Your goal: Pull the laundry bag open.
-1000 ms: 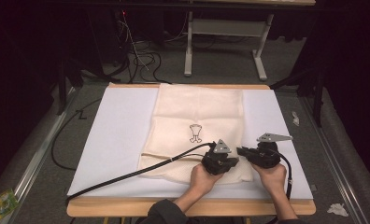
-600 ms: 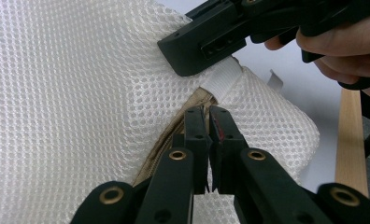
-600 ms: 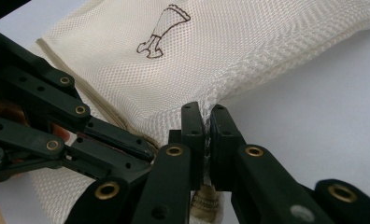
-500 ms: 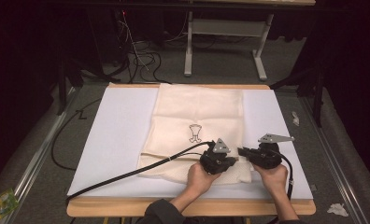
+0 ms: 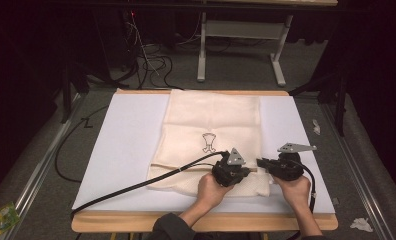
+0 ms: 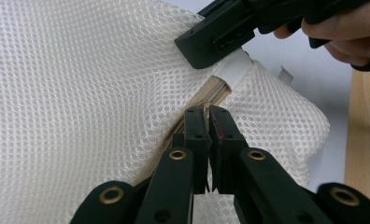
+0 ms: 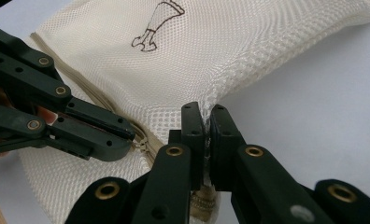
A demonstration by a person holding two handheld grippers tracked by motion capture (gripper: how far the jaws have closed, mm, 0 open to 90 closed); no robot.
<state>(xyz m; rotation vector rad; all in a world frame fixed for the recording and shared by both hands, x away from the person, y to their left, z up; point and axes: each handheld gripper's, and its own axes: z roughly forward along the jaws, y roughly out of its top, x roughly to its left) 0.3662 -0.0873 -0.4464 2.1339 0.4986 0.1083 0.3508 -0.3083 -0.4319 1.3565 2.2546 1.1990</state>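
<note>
A cream mesh bag [image 5: 211,120] with a small dark printed figure [image 5: 208,142] lies flat on a white sheet [image 5: 126,140]. Both grippers meet at its near right corner. My left gripper [image 6: 206,116] is shut on the tan zipper [image 6: 216,91] that runs along the bag's seam. My right gripper [image 7: 204,116] faces it from the right, shut on a pinch of mesh at the bag's edge beside the white band [image 6: 234,70] at the zipper's end. In the high view the left gripper [image 5: 250,171] and right gripper [image 5: 261,163] point at each other, tips nearly touching.
The sheet covers a wooden table [image 5: 136,222]. A black cable [image 5: 136,187] trails from the left gripper across the bag's near left corner and off the table. Cables and a white table frame [image 5: 236,30] stand on the floor behind. Scraps lie on the floor at right.
</note>
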